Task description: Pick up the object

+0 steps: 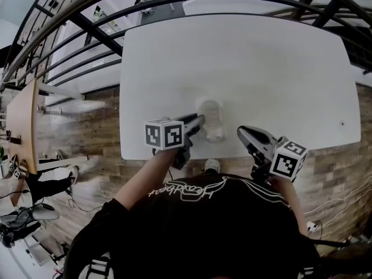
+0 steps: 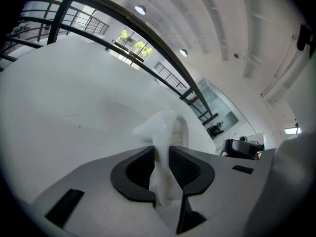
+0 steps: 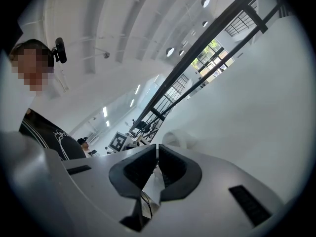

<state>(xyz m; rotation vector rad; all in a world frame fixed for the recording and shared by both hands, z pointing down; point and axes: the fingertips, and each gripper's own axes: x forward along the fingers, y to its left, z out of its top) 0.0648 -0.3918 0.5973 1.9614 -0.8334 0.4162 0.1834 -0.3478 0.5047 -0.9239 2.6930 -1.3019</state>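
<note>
Pinching the white object (image 1: 210,121) with the left gripper (image 1: 197,122)
Head view: it is lying at the near edge of the counter (image 1: 261,68), with the right gripper (image 1: 245,134) to its right. Left gripper view — jaws are squeezing its thin wall. Right gripper view — jaws are sitting almost together, empty.

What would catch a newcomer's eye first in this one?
A pale object, glossy and whitish, stands near the front edge of the white table, pinched between the pads of the left claw. To its right the right claw hovers over the same edge, shut with nothing in it.
</note>
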